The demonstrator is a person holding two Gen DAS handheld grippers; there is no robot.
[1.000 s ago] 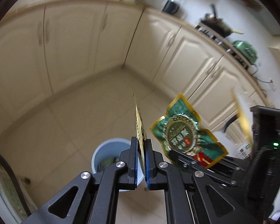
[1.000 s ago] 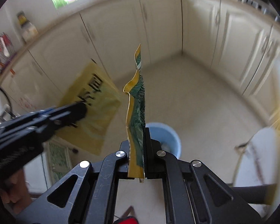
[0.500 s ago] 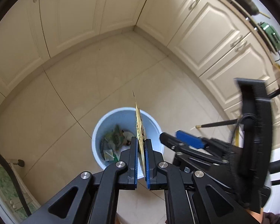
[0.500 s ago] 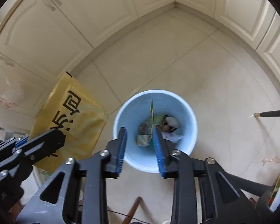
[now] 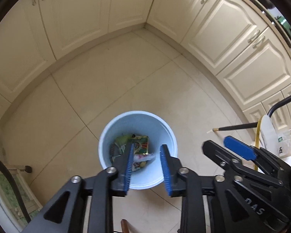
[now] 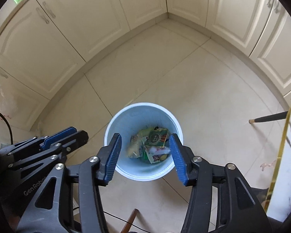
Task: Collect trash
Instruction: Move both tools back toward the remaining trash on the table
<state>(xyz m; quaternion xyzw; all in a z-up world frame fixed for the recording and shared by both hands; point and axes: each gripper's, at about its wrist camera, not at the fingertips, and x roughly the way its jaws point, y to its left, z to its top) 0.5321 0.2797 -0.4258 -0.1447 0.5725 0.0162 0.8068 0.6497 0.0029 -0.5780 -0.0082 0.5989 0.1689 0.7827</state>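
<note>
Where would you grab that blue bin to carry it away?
Probably the rim of the blue bin, coming straight down from above. It stands upright with an open mouth and no visible handle, so one finger inside and one outside the thin wall should pinch it.

Cabinets (image 5: 221,31): cream, meeting at a corner
Floor (image 6: 164,73): beige tiles
Leg (image 6: 269,117): black, gold-tipped
</note>
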